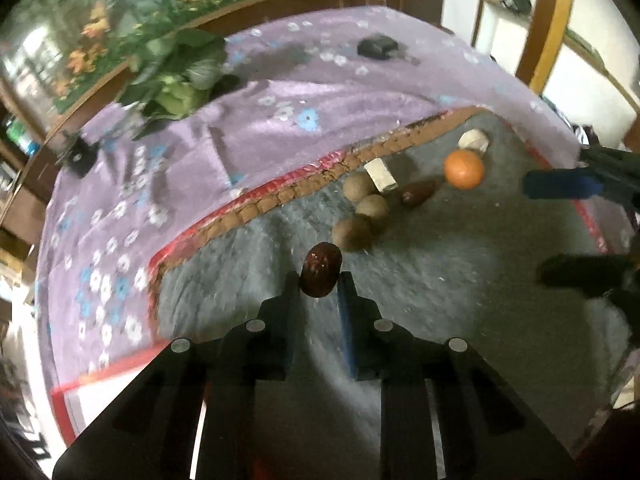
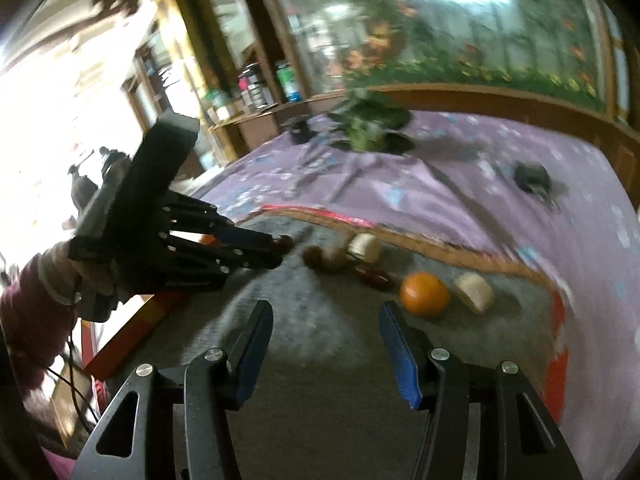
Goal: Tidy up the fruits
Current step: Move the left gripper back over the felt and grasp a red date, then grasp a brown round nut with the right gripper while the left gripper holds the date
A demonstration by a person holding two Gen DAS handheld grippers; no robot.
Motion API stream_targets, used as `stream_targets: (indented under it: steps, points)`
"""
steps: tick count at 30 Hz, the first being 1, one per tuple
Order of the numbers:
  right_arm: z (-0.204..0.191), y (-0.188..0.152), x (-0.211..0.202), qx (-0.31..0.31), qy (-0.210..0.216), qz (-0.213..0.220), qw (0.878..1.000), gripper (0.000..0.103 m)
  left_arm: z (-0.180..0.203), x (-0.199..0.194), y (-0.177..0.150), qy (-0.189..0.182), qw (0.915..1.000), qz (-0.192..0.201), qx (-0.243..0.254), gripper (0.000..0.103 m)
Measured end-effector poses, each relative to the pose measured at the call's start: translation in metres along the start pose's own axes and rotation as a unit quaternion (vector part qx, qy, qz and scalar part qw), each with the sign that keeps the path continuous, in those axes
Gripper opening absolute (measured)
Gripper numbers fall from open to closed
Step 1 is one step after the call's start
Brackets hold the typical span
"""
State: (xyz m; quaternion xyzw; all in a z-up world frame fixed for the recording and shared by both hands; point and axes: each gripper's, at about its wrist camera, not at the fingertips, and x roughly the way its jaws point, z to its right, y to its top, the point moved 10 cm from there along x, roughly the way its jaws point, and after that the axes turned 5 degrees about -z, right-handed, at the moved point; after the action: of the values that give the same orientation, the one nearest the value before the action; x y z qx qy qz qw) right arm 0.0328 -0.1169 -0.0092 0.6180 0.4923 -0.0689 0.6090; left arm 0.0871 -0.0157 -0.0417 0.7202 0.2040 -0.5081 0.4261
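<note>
My left gripper [image 1: 319, 278] is shut on a dark red date [image 1: 321, 274] and holds it above the grey mat [image 1: 440, 280]. It also shows in the right wrist view [image 2: 282, 246]. On the mat lie three brown round fruits [image 1: 370, 208], a second date [image 1: 418, 193], an orange [image 1: 464, 169], a pale block [image 1: 380, 175] and a pale round piece [image 1: 473, 140]. My right gripper [image 2: 326, 312] is open and empty above the mat, with the orange [image 2: 425, 294] just past its right finger. It shows at the right edge of the left wrist view [image 1: 568, 228].
The mat lies on a purple flowered cloth [image 1: 200, 152] over a table. A leafy green plant [image 1: 180, 76] and a dark object [image 1: 378, 48] sit at the far side. A wooden ledge and a glass pane run behind the table.
</note>
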Motion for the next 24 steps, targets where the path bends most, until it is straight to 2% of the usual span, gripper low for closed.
stream_targets:
  steps: [3, 5, 8, 12, 14, 16, 18, 21, 22, 24]
  points:
    - [-0.020, 0.008, 0.016, -0.055, -0.014, -0.007, 0.998, 0.054, 0.000, -0.019, -0.012, -0.003, 0.9991, 0.018, -0.038, 0.018]
    - [-0.031, 0.014, 0.030, -0.086, -0.017, -0.016, 0.996, 0.046, -0.003, -0.029, -0.024, 0.014, 0.9975, 0.026, -0.064, 0.018]
    - [-0.042, 0.023, 0.053, -0.128, -0.012, -0.034, 0.991, 0.044, -0.009, -0.039, -0.038, 0.028, 0.9946, 0.036, -0.093, 0.018]
    - [-0.041, 0.041, 0.091, -0.180, -0.024, -0.067, 0.981, 0.044, -0.016, -0.053, -0.055, 0.023, 0.9893, 0.053, -0.134, 0.018]
    - [-0.036, 0.044, 0.108, -0.186, -0.023, -0.084, 0.979, 0.044, -0.018, -0.055, -0.059, 0.014, 0.9883, 0.055, -0.142, 0.018]
    - [-0.032, 0.041, 0.120, -0.173, -0.007, -0.106, 0.979, 0.045, -0.020, -0.056, -0.064, 0.022, 0.9880, 0.056, -0.142, 0.018]
    - [-0.035, 0.034, 0.110, -0.166, 0.007, -0.101, 0.981, 0.045, -0.021, -0.055, -0.065, 0.026, 0.9881, 0.056, -0.141, 0.018]
    - [-0.048, 0.011, 0.079, -0.138, 0.073, -0.103, 0.982, 0.045, -0.018, -0.057, -0.063, 0.017, 0.9883, 0.061, -0.138, 0.018]
    - [-0.047, 0.003, 0.069, -0.126, 0.077, -0.102, 0.984, 0.045, -0.017, -0.057, -0.063, 0.016, 0.9881, 0.064, -0.139, 0.018]
    - [-0.040, -0.005, 0.058, -0.106, 0.053, -0.092, 0.989, 0.045, -0.013, -0.059, -0.060, 0.010, 0.9878, 0.069, -0.139, 0.018]
